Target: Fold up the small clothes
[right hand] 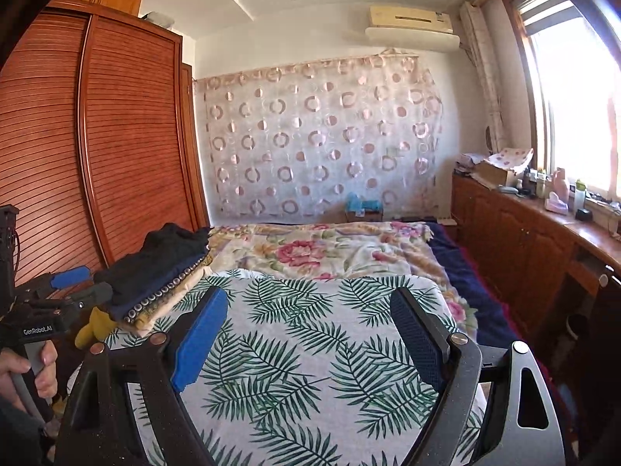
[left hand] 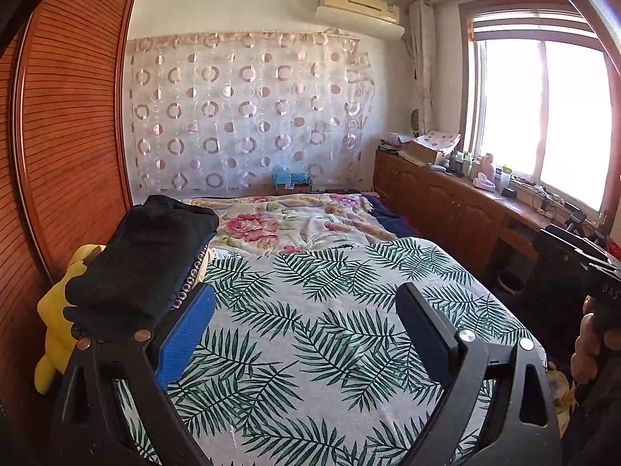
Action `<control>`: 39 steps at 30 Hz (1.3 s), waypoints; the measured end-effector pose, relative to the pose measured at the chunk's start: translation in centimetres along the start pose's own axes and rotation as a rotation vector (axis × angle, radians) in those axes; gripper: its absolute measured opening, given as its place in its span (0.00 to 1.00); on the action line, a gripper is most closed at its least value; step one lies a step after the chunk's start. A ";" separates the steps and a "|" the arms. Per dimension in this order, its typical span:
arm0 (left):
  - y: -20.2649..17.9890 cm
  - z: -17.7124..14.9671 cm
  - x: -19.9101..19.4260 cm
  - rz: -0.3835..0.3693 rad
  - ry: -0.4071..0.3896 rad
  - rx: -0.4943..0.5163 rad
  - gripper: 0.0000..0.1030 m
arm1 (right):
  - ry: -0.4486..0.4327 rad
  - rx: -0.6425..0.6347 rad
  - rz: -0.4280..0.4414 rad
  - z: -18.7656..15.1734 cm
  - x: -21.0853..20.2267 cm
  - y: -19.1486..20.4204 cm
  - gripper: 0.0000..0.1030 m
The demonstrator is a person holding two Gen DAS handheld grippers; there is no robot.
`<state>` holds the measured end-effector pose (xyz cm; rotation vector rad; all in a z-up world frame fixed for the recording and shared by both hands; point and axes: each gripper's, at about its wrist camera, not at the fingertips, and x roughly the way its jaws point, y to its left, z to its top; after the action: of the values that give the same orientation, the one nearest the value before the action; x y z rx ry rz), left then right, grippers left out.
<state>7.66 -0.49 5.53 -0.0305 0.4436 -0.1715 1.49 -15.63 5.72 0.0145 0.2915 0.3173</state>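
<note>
A stack of folded clothes, black on top [left hand: 147, 256], lies at the left edge of the bed; it also shows in the right wrist view [right hand: 159, 272]. A yellow garment [left hand: 58, 310] hangs beside the stack. My left gripper [left hand: 306, 306] is open and empty above the leaf-print sheet [left hand: 310, 330], just right of the stack. My right gripper [right hand: 310, 310] is open and empty over the same sheet [right hand: 295, 349]. The left gripper also shows in the right wrist view [right hand: 73, 283], beside the stack.
A floral blanket [left hand: 295, 217] covers the far half of the bed. A wooden wardrobe [left hand: 70, 124] stands on the left. A wooden counter with bottles and boxes [left hand: 465, 186] runs under the window on the right. A patterned curtain [left hand: 248, 112] hangs on the far wall.
</note>
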 end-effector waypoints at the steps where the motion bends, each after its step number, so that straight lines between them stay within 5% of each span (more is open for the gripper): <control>1: 0.0 0.0 0.0 0.003 -0.002 -0.001 0.92 | 0.000 0.002 0.000 0.0 0.0 0.0 0.84; 39: 0.3 0.0 -0.4 0.017 -0.015 -0.009 0.92 | 0.001 -0.020 0.011 0.3 0.1 -3.2 0.84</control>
<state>7.35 -0.14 5.72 -0.0364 0.4295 -0.1522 2.67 -18.64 5.76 -0.0033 0.2897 0.3315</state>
